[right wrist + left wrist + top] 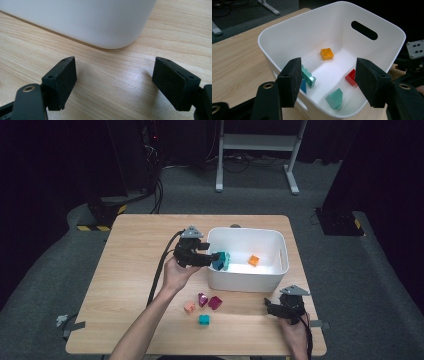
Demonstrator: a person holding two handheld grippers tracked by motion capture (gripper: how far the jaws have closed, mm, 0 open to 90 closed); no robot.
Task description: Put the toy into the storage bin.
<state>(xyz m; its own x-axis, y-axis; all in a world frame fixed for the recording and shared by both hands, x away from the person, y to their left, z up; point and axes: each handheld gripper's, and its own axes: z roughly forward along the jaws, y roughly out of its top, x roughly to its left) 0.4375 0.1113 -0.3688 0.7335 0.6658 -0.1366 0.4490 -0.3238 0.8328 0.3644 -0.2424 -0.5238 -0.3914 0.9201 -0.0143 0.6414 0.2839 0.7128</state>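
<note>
Teal-and-blue plastic bricks [308, 78] sit just inside the near wall of the white plastic bin [287, 30], touching one pad of my parted left gripper [328, 80]. I'd open fully, lift straight clear. My right gripper [113, 82] rests agape, holding nothing, beside the bin.

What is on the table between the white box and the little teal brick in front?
Between the white box and the teal brick, the high view shows three small bricks: a peach one and two magenta ones.
</note>
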